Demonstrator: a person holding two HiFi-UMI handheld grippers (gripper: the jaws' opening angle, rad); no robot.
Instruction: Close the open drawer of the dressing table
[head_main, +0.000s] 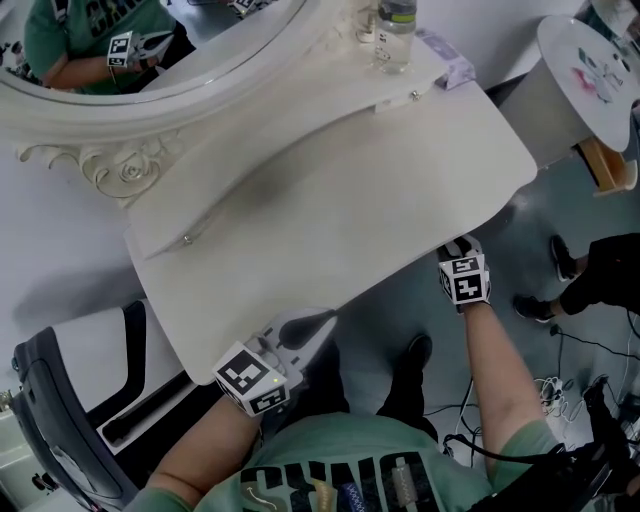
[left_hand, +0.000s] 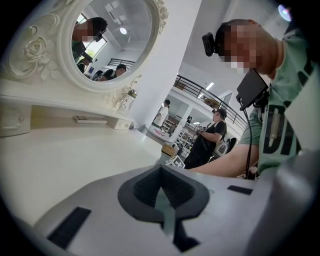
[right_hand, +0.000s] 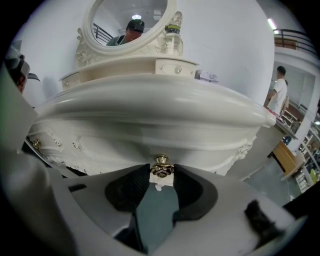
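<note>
The white dressing table (head_main: 330, 200) fills the head view, with its oval mirror (head_main: 150, 40) at the back. My right gripper (head_main: 458, 250) reaches under the table's front edge at the right. In the right gripper view its pads (right_hand: 137, 187) close on either side of a gold drawer knob (right_hand: 161, 162) on the carved white drawer front (right_hand: 150, 142), just under the tabletop's lip. My left gripper (head_main: 322, 325) hovers at the table's near edge with its jaws together and nothing in them; the left gripper view looks level across the tabletop (left_hand: 65, 160).
A clear bottle (head_main: 395, 35) stands by the mirror, above two small upper drawers (head_main: 413, 95). A black and white chair (head_main: 70, 400) is at the lower left. A round white table (head_main: 590, 60) and a standing person's legs (head_main: 600, 280) are to the right. My own foot (head_main: 412, 360) is under the table.
</note>
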